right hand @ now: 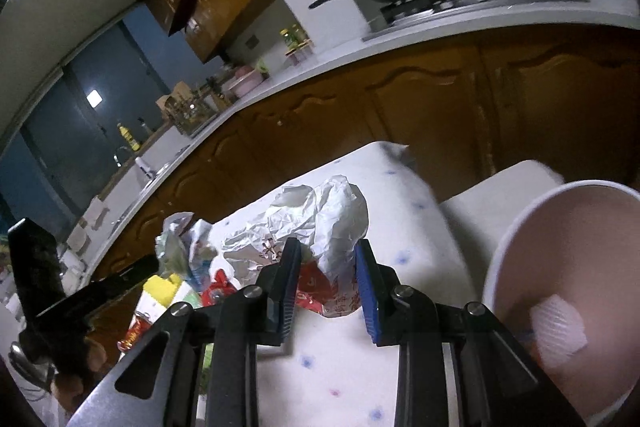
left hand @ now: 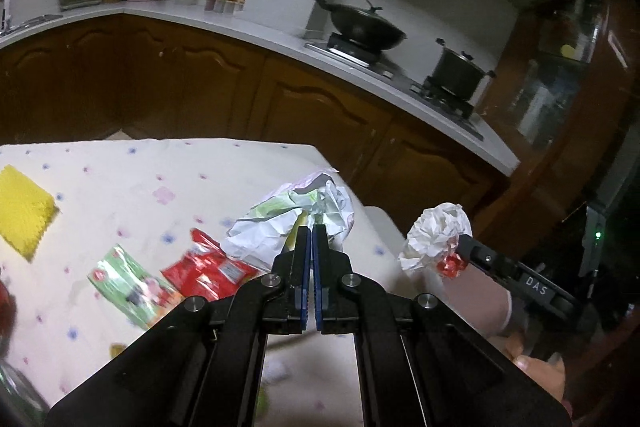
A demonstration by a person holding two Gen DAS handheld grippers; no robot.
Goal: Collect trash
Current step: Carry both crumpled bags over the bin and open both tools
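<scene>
Left gripper [left hand: 311, 229] clamped tight on a crumpled plastic bag [left hand: 288, 223] above the dotted tablecloth [left hand: 120, 187]; right gripper [right hand: 328, 247] squeezes a crumpled white wrapper [right hand: 320, 223]. "DAS" reads on its body. Bucket [right hand: 520, 223] beside.

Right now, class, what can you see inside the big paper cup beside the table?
Inside the paper cup lies one small white ridged piece, perhaps crumpled wrapping, near the bottom. The inner wall is bare. The very bottom is cut off by the picture's edge, so anything there is hidden.
</scene>
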